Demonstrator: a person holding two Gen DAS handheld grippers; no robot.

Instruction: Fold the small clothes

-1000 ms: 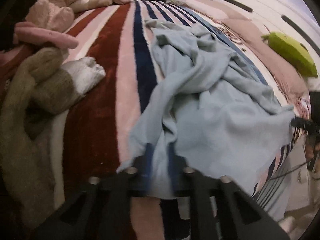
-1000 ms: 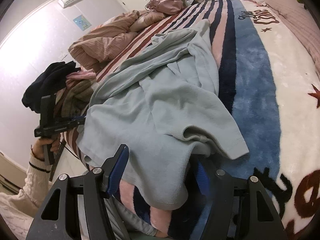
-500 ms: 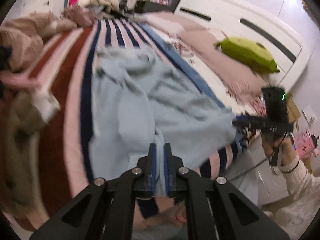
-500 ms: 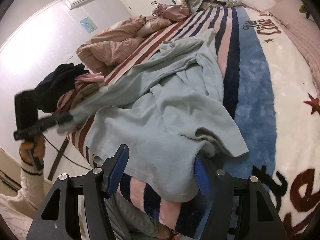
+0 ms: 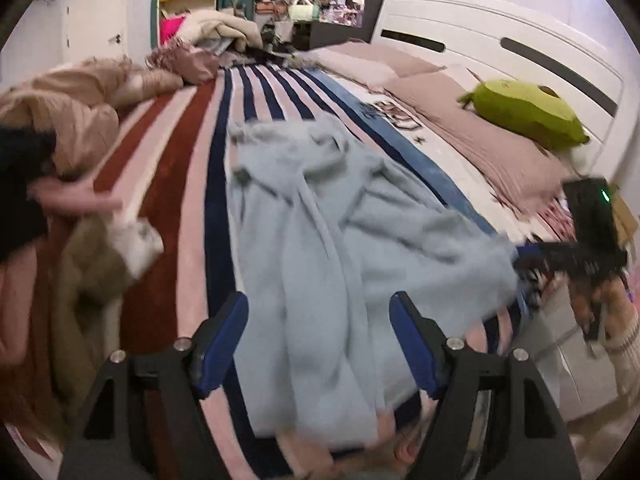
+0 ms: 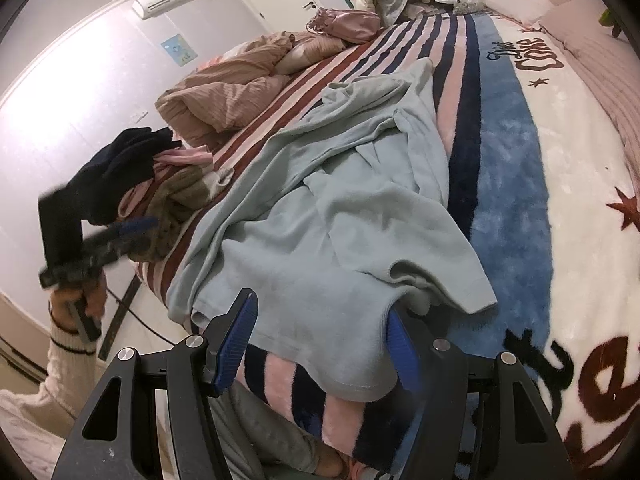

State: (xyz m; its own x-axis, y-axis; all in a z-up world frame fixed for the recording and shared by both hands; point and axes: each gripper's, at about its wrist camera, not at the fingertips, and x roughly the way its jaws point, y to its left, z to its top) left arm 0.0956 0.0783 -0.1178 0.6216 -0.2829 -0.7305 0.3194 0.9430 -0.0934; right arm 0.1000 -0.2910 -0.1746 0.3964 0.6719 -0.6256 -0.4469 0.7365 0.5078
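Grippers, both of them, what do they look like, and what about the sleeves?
Each gripper, left and right, has a black angular frame with silver screws and two fingers faced with ribbed blue pads. The right one's upright black block shows a green light. A dark cable trails below the left one. The sleeves are cream knit with a dark cuff stripe.

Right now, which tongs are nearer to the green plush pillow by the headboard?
Right. The right tongs sit at the bed edge on the side of the green plush pillow. The left tongs are open over the light blue garment, nearer the clothes pile.
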